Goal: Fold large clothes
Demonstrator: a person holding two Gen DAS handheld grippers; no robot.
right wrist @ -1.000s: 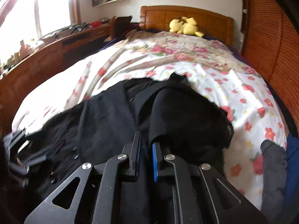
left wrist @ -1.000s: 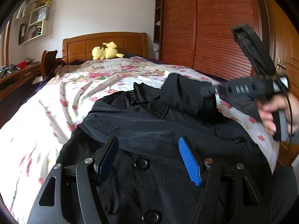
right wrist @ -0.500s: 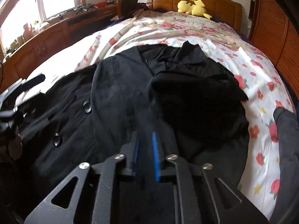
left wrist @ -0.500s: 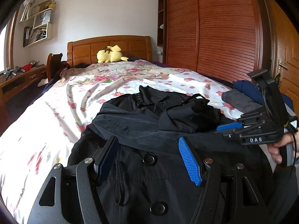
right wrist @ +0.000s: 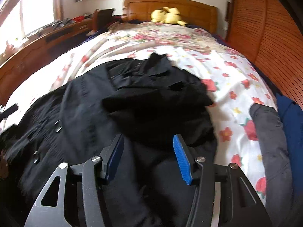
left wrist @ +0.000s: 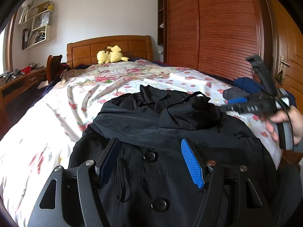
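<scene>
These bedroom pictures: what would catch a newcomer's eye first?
A big black coat sprawls across the near end of the flowered bedspread, buttons up. Just above it hang two open grippers, left and right, with blue-padded fingers. A yellow plush toy sits by the wooden headboard.

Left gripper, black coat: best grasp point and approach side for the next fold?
Pinch the black coat at its left edge near the shoulder seam, coming in low from the bedspread side. That hem lies exposed; the right sleeve is already folded inward. Left gripper is open.
</scene>
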